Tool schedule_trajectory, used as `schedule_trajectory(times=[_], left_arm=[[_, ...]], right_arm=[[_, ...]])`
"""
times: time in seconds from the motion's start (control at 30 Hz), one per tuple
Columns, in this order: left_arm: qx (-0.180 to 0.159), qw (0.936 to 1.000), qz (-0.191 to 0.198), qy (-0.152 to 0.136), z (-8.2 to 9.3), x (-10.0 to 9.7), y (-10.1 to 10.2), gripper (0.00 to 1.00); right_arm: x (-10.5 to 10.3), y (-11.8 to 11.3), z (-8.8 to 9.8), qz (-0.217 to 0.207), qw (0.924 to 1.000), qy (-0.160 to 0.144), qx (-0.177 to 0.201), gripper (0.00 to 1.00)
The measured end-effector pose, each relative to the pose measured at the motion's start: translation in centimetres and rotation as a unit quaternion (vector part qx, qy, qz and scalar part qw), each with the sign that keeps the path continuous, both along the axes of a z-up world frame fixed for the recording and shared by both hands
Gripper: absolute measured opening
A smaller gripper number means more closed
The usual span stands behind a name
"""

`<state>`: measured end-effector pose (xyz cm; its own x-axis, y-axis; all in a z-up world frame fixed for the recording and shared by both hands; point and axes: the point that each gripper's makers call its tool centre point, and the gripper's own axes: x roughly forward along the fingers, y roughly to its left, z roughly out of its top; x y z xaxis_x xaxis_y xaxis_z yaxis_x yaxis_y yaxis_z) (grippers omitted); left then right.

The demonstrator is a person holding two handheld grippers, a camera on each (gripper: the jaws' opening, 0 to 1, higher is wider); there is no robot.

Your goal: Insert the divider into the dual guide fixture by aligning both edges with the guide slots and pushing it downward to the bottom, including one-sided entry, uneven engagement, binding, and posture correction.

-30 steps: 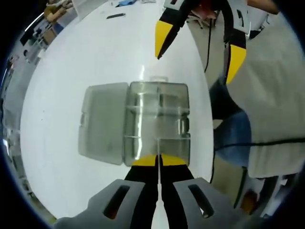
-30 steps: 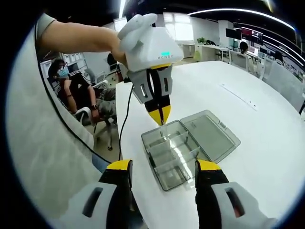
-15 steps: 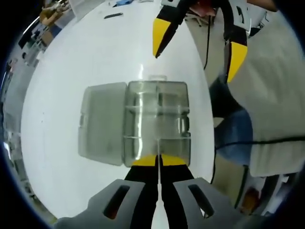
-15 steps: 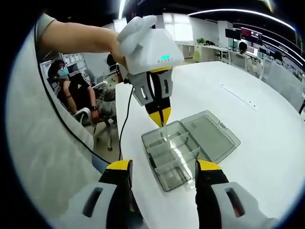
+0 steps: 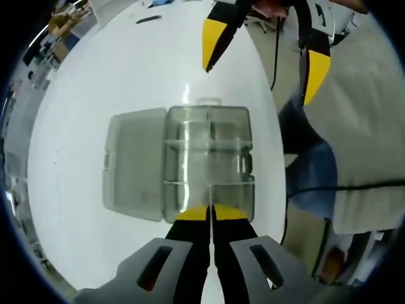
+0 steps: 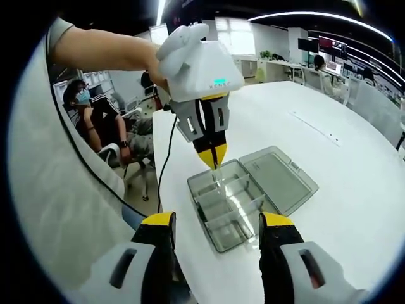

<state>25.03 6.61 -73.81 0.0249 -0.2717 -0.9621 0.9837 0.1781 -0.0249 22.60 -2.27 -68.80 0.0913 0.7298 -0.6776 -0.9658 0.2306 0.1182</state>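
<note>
**Divider held over clear box, one gripper pinched, one spread**

While a white table [image 6: 354, 164] carries a clear plastic box [image 5: 209, 161] with its hinged lid [image 5: 134, 163] folded flat beside it, the left gripper [image 6: 212, 154] is seen from the right gripper view, poised point-down above the near-left corner of the box. Its yellow-tipped jaws are pressed together on a thin transparent divider [image 6: 217, 170], whose lower edge reaches down to the box's rim; how far it sits in any guide slot cannot be told. In the left gripper view the same jaws rise closed from the bottom, and the divider [image 5: 209, 197] shows edge-on as a fine line running from the tips into the near side of the box. Cross partitions are visible inside the box [image 6: 229, 201], splitting it into compartments. The right gripper [image 6: 217, 223] is held spread wide, its two yellow tips standing apart in front of the box and touching nothing; it appears in the left gripper view [image 5: 266, 50] above the far end of the box, clear of it. A seated person [image 6: 101, 123] is seen beyond the table's edge.
</note>
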Motion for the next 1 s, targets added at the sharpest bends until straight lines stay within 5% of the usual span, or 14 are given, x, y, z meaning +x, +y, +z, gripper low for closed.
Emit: schedule_trajectory(times=[1.0], left_arm=[[0.0, 0.9999, 0.008, 0.011, -1.2, 0.0, 0.3, 0.0]], right_arm=[[0.2, -0.4, 0.2, -0.009, 1.0, -0.002, 0.0, 0.49]])
